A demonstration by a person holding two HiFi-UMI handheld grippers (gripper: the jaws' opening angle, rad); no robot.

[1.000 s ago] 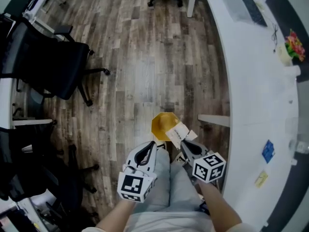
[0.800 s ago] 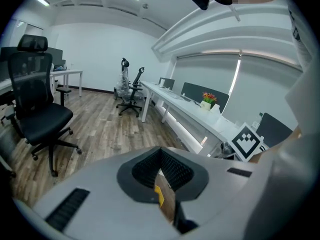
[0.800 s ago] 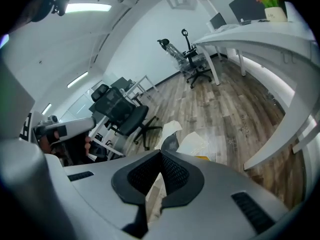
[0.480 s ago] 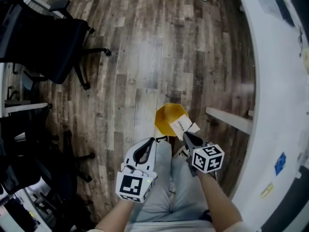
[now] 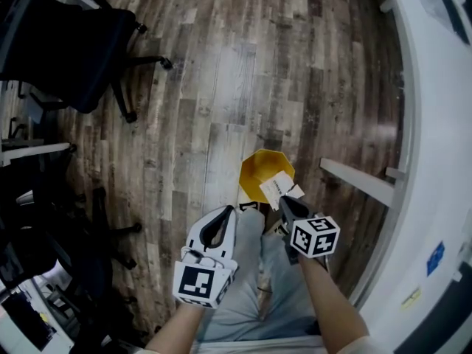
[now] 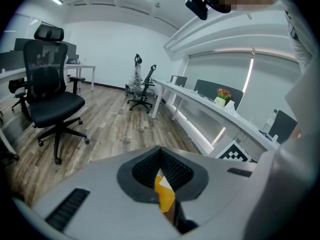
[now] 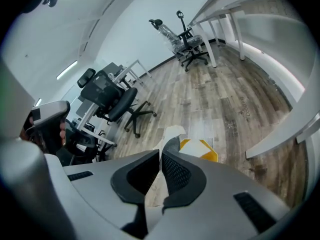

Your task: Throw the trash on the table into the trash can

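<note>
A yellow trash can stands on the wood floor just ahead of both grippers. My right gripper is shut on a white paper scrap, which hangs over the can's near rim. In the right gripper view the paper scrap sticks out past the closed jaws of the right gripper, with the trash can right behind it. My left gripper is beside it on the left, jaws together and holding nothing I can make out. In its own view the left gripper shows only a yellow sliver in the slit.
A long curved white desk runs down the right side, and one of its white braces reaches toward the can. Black office chairs stand at the left. The person's grey trouser legs are below the grippers.
The view has swung left, so the desk has slid toward the right edge. The can has come up closer to the grippers, and the held paper now overlaps its rim.
</note>
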